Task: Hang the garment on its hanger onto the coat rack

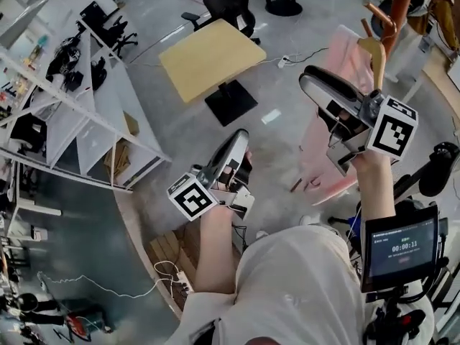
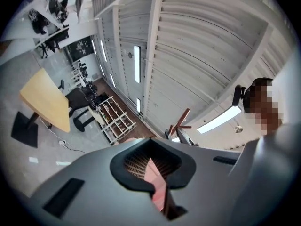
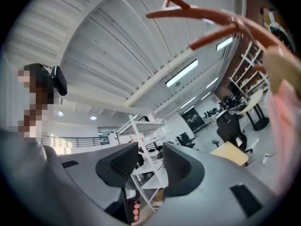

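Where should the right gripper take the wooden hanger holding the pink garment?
Probably the bare neck of the hanger, above the pink garment, approached from the person's side: fabric drapes over its arms below, and the coat rack stands close behind. The right gripper is open.

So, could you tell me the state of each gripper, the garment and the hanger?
Left gripper: shut.
Right gripper: open, empty.
Garment: draped on hanger, held by neither gripper.
Hanger: beside rack; hook not visible.

Bright, even light from ceiling strip lamps [image 2: 221, 119]; soft shadows, strong fisheye bending at edges, pink garment [image 3: 287, 126] blurred.
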A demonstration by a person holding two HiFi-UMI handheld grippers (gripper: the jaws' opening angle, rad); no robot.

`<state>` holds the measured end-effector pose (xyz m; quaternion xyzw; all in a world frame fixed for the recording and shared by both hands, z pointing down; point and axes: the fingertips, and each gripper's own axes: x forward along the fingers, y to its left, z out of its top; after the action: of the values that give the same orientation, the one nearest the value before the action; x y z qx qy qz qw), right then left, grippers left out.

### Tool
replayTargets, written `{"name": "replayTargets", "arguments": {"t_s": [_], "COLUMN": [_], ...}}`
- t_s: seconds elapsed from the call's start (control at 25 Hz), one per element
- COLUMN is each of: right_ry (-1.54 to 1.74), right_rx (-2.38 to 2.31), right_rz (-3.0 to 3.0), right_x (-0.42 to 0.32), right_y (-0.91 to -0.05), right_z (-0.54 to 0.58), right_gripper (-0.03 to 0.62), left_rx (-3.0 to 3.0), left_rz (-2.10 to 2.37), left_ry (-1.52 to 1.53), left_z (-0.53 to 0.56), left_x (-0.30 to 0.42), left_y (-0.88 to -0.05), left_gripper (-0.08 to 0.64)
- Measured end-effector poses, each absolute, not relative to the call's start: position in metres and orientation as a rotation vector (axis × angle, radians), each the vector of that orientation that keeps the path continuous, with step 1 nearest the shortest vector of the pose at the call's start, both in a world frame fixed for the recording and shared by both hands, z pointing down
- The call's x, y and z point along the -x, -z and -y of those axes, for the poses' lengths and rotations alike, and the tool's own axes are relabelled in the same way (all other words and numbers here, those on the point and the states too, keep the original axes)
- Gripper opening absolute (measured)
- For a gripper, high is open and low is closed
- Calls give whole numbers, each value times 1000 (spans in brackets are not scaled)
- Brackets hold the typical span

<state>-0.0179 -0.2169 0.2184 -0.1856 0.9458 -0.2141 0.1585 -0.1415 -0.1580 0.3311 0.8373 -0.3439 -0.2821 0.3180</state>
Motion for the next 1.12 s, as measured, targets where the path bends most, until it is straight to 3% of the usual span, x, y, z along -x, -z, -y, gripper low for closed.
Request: {"name": "replayTargets", "arguments": {"t_s": [0.56,0.6,0.8,1.12], "right_ry": [1006,1036,1096,1085], "right_rx": [-166,-188,-196,-167], "right_rz": [-2705,-2702,-2696,-2702], "right_x": [205,212,226,211], "right_y": [-329,-337,-358,-357], "right_z": [139,132,118,107], "right_gripper": [160,157,12,12], "left_rx": [-2130,-2131,-2125,-2109], "left_rz": [1563,1595,1625,1661], "left_ry": [712,687,677,655], "left_z": [74,70,58,45], "left_x": [278,280,281,264], "left_y": [-340,-342,-352,-356], "left_gripper": [5,6,6,5]}}
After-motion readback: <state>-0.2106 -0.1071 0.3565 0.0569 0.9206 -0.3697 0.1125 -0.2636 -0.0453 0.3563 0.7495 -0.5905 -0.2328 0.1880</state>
